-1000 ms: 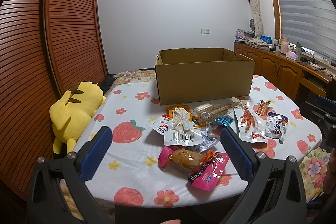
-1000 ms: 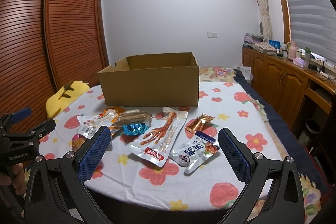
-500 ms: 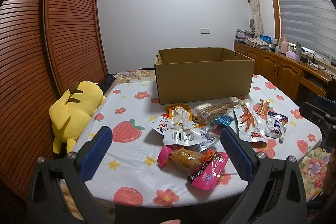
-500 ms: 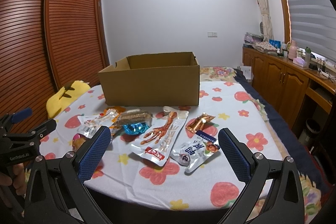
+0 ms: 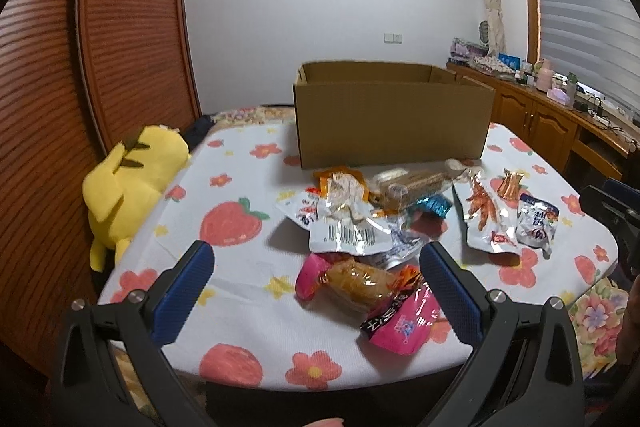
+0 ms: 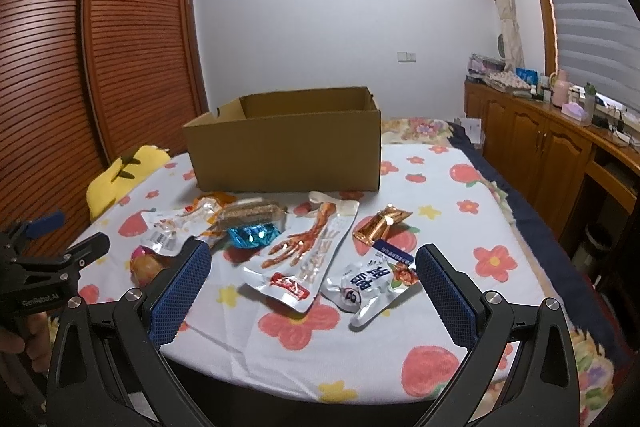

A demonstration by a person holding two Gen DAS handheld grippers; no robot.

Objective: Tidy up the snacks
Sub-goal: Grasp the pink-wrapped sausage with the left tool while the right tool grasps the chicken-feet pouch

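An open cardboard box stands at the far side of the table. Several snack packets lie in front of it: a pink packet, a wrapped bun, a silver barcode pouch, a chicken-feet pouch, a white pouch, a copper wrapper, a blue wrapper. My left gripper is open and empty, low over the near edge by the pink packet. My right gripper is open and empty, in front of the chicken-feet pouch.
The table carries a white cloth with strawberries and flowers. A yellow plush toy sits at the table's left edge. A wooden slatted wardrobe stands on the left, and wooden cabinets with clutter on the right.
Both grippers have barely moved; the views shift only slightly. Both stay open and nothing on the table has moved.
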